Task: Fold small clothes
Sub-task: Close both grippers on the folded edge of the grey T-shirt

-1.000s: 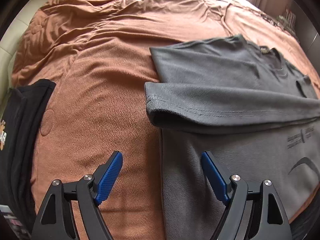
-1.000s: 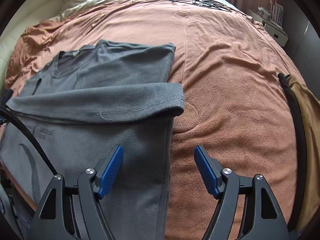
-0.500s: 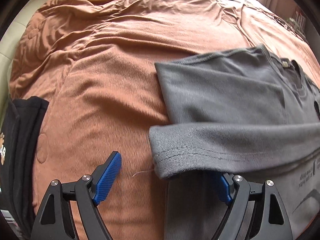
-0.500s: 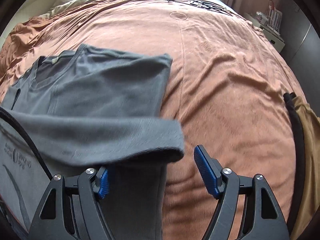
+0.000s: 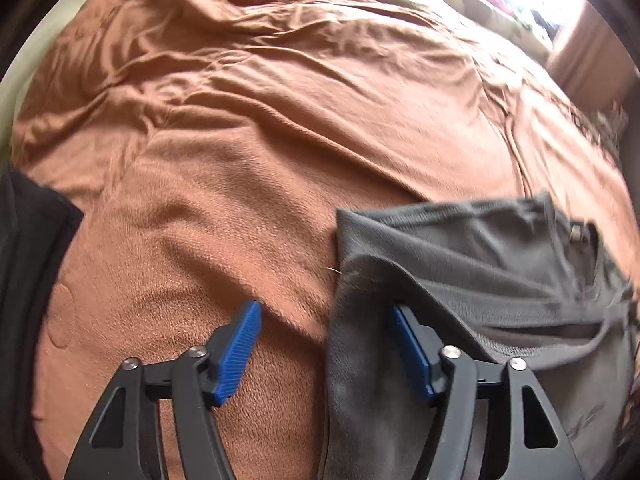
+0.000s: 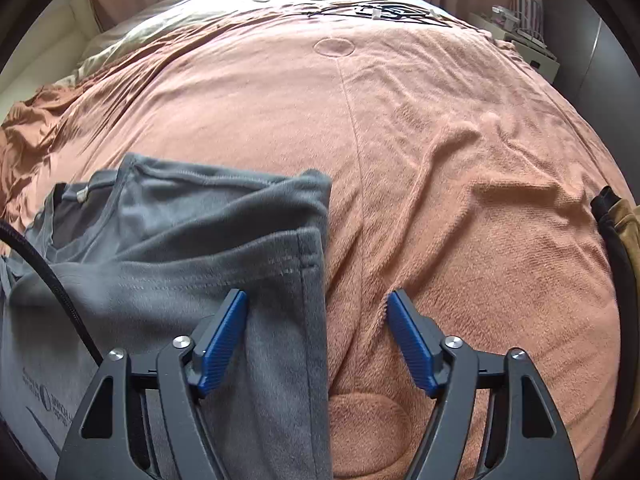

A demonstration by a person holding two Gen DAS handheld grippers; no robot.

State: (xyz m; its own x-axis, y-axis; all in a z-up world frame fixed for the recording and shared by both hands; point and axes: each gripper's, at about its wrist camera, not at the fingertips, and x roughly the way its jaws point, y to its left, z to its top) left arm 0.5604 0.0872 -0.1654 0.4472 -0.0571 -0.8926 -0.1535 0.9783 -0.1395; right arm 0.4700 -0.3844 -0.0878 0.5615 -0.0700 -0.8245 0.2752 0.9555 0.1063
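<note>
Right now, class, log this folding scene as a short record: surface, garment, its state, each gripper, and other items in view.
surface: orange-brown blanket spread over a bed
garment: grey T-shirt
garment state: lying on the blanket, sleeves folded across the body, collar at the far end
left gripper: open, straddling the shirt's side edge
right gripper: open, straddling the opposite side edge
other items: black garment at the left edge; tan garment at the right edge
</note>
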